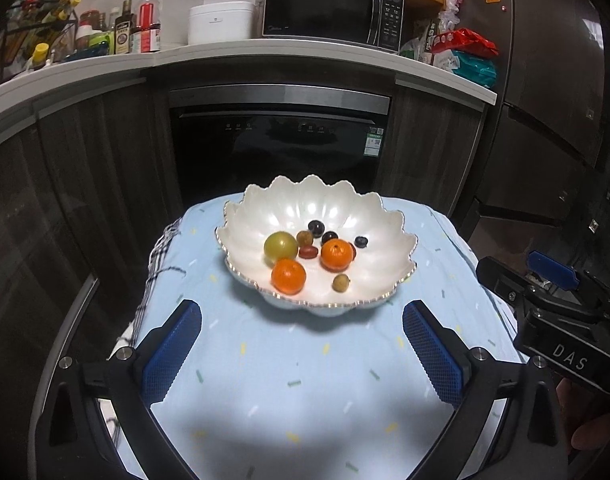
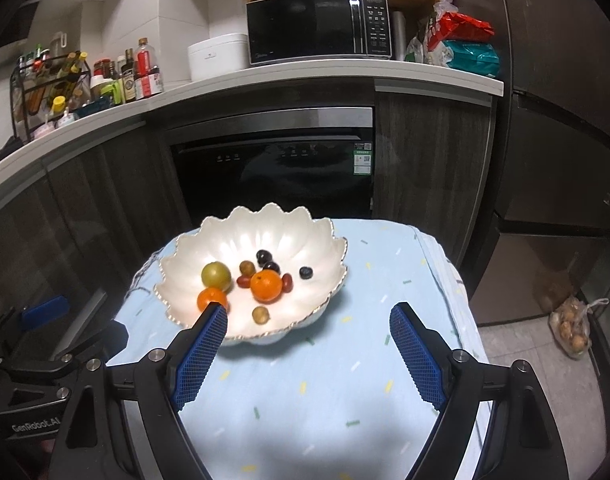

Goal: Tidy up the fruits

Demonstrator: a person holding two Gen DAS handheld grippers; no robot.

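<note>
A white scalloped bowl [image 1: 385, 208] stands on a small table under a light blue cloth [image 1: 305, 380]. It holds two oranges [image 1: 288, 276] [image 1: 337, 255], a green round fruit [image 1: 280, 245], dark grapes [image 1: 315, 227], a blueberry [image 1: 360, 242], a red date [image 1: 308, 252] and small brown fruits [image 1: 341, 282]. My left gripper [image 1: 303, 308] is open on the near side of the bowl, with nothing between its blue pads. In the right wrist view the bowl [image 2: 329, 236] lies ahead and left. My right gripper [image 2: 309, 308] is open and empty, its left finger [image 2: 203, 348] covering part of one orange [image 2: 209, 297].
A dark dishwasher front [image 1: 281, 144] faces the table. The white counter [image 2: 265, 76] above carries a microwave [image 2: 317, 26], a rice cooker [image 2: 217, 56], bottles and snack bags. A tall fridge [image 2: 565, 100] stands to the right. A plastic bag [image 2: 573, 328] lies on the floor.
</note>
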